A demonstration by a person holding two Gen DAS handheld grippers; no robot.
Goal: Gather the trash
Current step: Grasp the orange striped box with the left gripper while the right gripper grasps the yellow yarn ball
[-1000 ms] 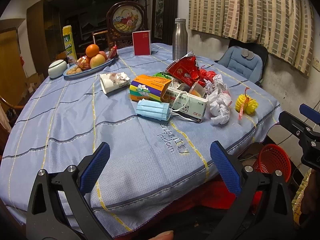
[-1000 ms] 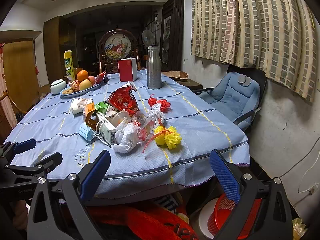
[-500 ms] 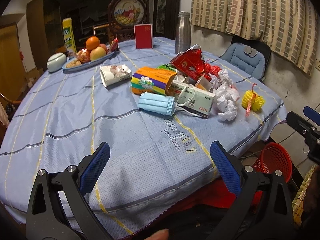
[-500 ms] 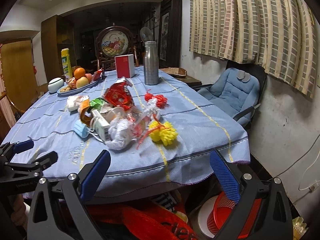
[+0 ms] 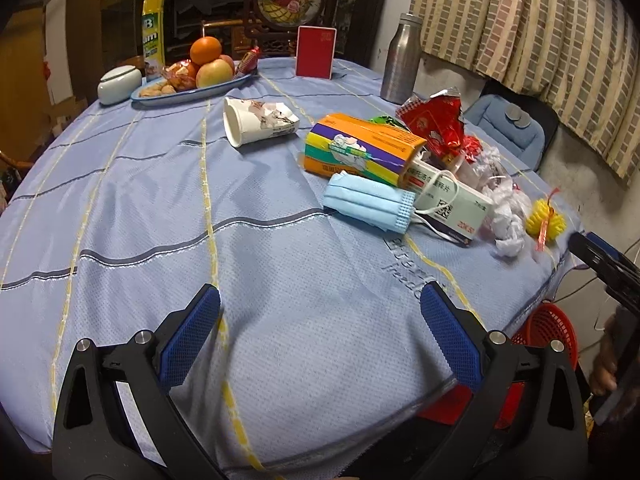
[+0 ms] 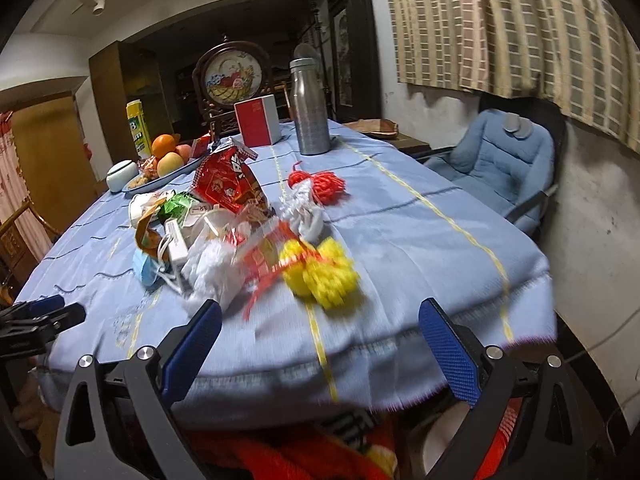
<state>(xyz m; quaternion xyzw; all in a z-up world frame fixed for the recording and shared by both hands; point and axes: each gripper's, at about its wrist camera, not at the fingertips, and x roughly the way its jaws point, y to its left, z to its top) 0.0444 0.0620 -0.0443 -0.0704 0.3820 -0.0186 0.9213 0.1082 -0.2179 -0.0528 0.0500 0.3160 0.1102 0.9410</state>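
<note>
Both grippers hang spread wide and empty at the near edge of a round dining table: the left gripper (image 5: 320, 332) over bare cloth, the right gripper (image 6: 318, 340) just short of the rim. Ahead of the left one, at about 1 o'clock, lies the trash pile: a blue face mask (image 5: 370, 202) touching an orange-and-purple carton (image 5: 362, 150), a white medicine box (image 5: 450, 204), crumpled white tissue (image 5: 506, 216), a red snack wrapper (image 5: 436, 124) and a yellow foam net (image 5: 546, 222) nearest the edge. A tipped paper cup (image 5: 256, 120) lies apart at 11 o'clock. From the right wrist view the same heap sits at 11 o'clock, blurred, with a red foam net (image 6: 320, 184) behind it. The blue tablecloth (image 5: 140, 208) carries yellow and grey stripes. Farther back stand a fruit tray (image 5: 192, 80), a red box (image 5: 315, 57) and a steel flask (image 6: 309, 106). A red basket (image 5: 550, 332) sits on the floor at 3 o'clock, below the table rim. A blue chair (image 6: 496, 164) stands against the curtained wall.
</note>
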